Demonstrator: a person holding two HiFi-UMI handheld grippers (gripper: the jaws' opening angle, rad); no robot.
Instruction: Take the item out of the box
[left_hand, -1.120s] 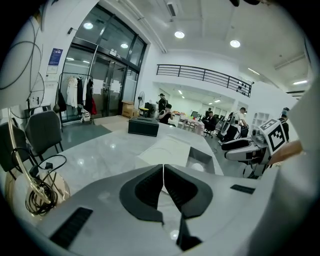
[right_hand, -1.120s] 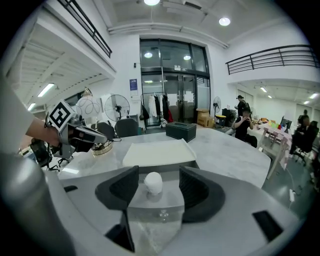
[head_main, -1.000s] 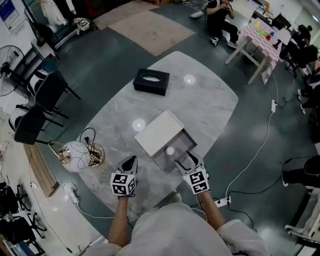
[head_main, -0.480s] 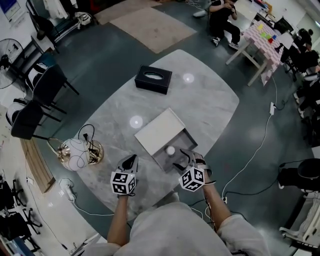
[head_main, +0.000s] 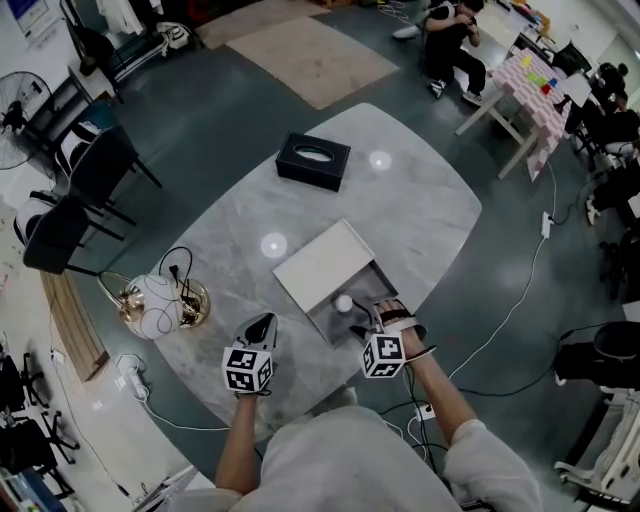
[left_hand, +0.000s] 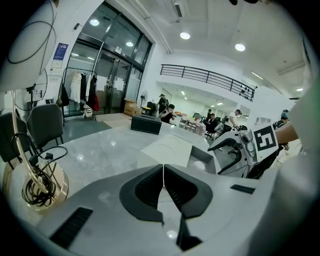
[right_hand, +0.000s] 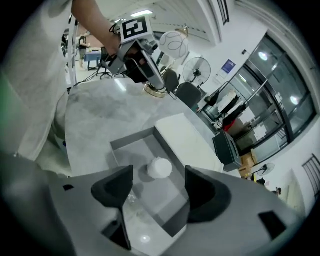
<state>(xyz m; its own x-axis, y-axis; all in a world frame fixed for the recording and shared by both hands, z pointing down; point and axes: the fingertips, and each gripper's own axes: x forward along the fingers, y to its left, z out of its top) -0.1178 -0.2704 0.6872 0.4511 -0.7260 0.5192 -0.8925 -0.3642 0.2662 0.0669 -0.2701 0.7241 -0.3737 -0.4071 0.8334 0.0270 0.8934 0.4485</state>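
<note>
A grey open box (head_main: 358, 296) lies on the marble table (head_main: 400, 200), its white lid (head_main: 322, 264) slid off to the far left. Inside sits a small white round item (head_main: 343, 303) (right_hand: 159, 168). My right gripper (head_main: 366, 315) (right_hand: 156, 192) is open and hovers over the box's near part, the white item just beyond its jaws and not touched. My left gripper (head_main: 258, 330) (left_hand: 163, 190) is shut and empty, resting low over the table left of the box, whose grey wall (left_hand: 224, 167) it sees to its right.
A black tissue box (head_main: 312, 162) stands at the table's far side. A round gold-and-white lamp with coiled cables (head_main: 160, 304) sits at the left edge. Chairs (head_main: 80, 200) stand off to the left. People sit at a table (head_main: 530, 75) far right.
My right gripper has moved left and forward over the box, toward the white item. The left gripper has stayed put.
</note>
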